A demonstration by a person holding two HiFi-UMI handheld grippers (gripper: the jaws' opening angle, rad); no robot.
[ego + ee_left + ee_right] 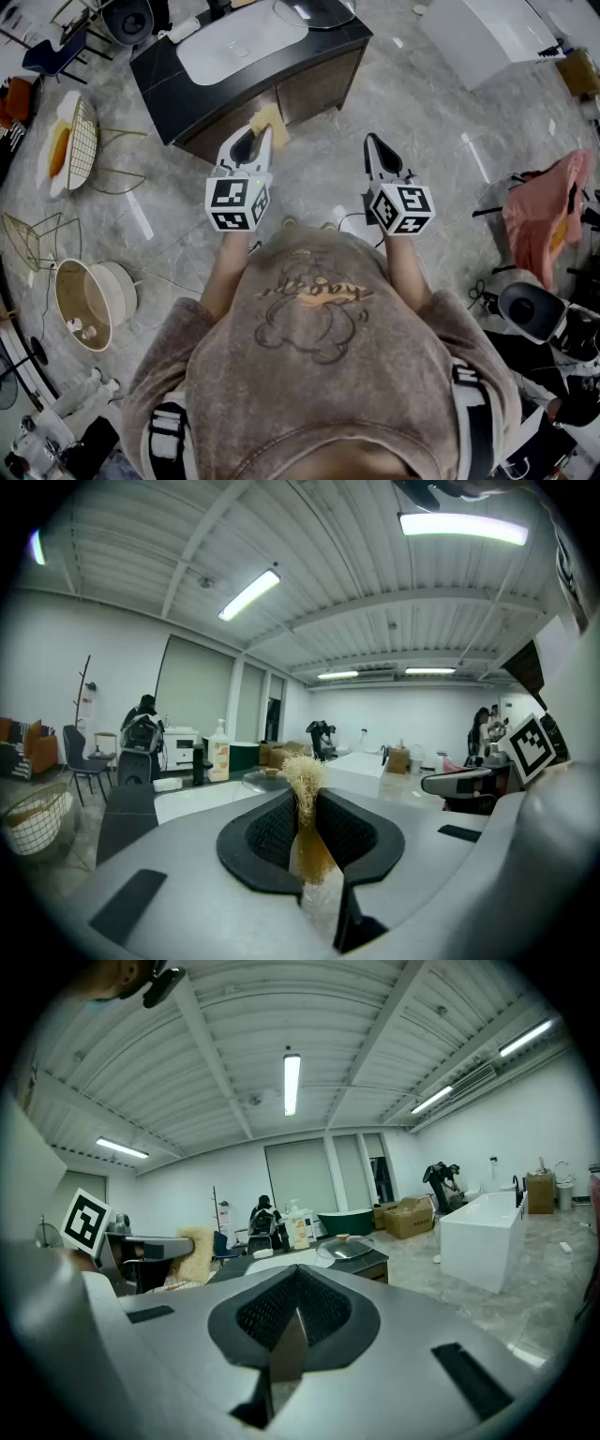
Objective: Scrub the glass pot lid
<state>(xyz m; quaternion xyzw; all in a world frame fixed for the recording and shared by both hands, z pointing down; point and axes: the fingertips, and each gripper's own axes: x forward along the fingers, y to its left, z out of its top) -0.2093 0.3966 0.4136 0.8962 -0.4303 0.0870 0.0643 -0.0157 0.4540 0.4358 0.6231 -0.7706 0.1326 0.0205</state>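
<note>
Left gripper (258, 133): is being held out over the grey floor, near the front edge of the dark counter (192, 98); its jaws are being pressed narrow on a straw-coloured scrubber (310, 851).
Scrubber: is being pinched upright between the left jaws, with its frayed top sticking out past their tips.
Right gripper (296, 1275): is being held out to the right of the left one, well apart from it; its jaws are being held fully together, with nothing between them.
Glass pot lid (345, 1248): is being supported flat by the counter at its far right end, beyond both grippers and touched by neither.
Basin (239, 42): is being seen as a white bowl set into the countertop, left of the lid.
Soap bottle (218, 752): is being seen standing upright beyond the basin's far left.
</note>
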